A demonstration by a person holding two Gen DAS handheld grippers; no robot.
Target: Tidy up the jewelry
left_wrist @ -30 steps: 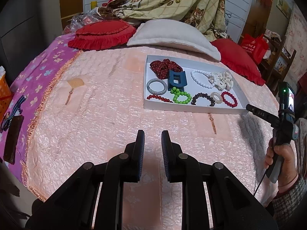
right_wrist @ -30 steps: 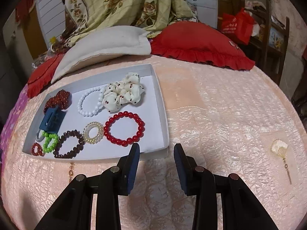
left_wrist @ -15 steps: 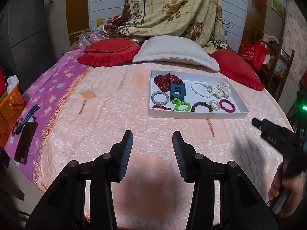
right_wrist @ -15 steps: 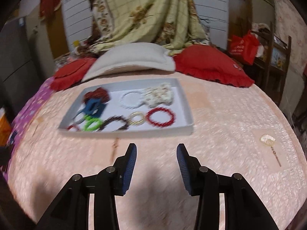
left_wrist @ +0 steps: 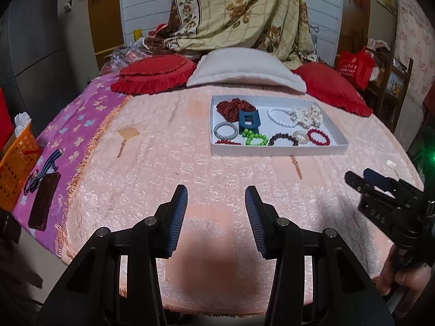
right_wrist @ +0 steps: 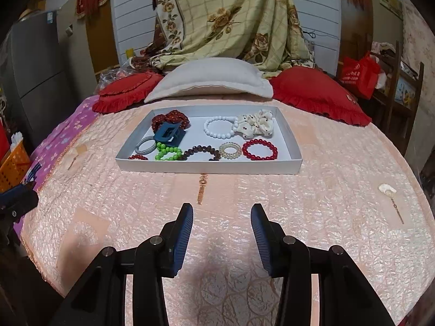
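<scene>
Both tongs have drawn back from the tray [right_wrist: 206, 167] since a second ago, and the left pair, then nearly closed, now stands wide apart. In the right view the white tray lies on the pink bedspread [right_wrist: 326, 190] at 12 o'clock from the right tongs [right_wrist: 221, 217], well apart from them. Inside it, along the near wall, sit a small dark red bracelet [right_wrist: 138, 157], a green bracelet [right_wrist: 168, 154], a brown bracelet [right_wrist: 201, 152], a clear coil tie [right_wrist: 230, 150] and a red bracelet [right_wrist: 260, 150]. Behind them lie a grey band [right_wrist: 144, 146], a blue claw clip [right_wrist: 170, 133] resting partly on a dark red scrunchie [right_wrist: 170, 118], a white bracelet [right_wrist: 218, 128] and a cream scrunchie [right_wrist: 255, 123] touching it.

The right tongs are spread open and hold nothing. The left tongs [left_wrist: 216, 199], in their own view, are likewise open and empty, with the tray at about 1 o'clock; the right tool shows at 3 o'clock, gripped by a hand [left_wrist: 402, 279].

A white pillow [right_wrist: 212, 80] lies at 12 o'clock beyond the tray, between two red cushions [right_wrist: 318, 95]. An orange basket [left_wrist: 16, 168] stands at 9 o'clock off the bed's edge.
</scene>
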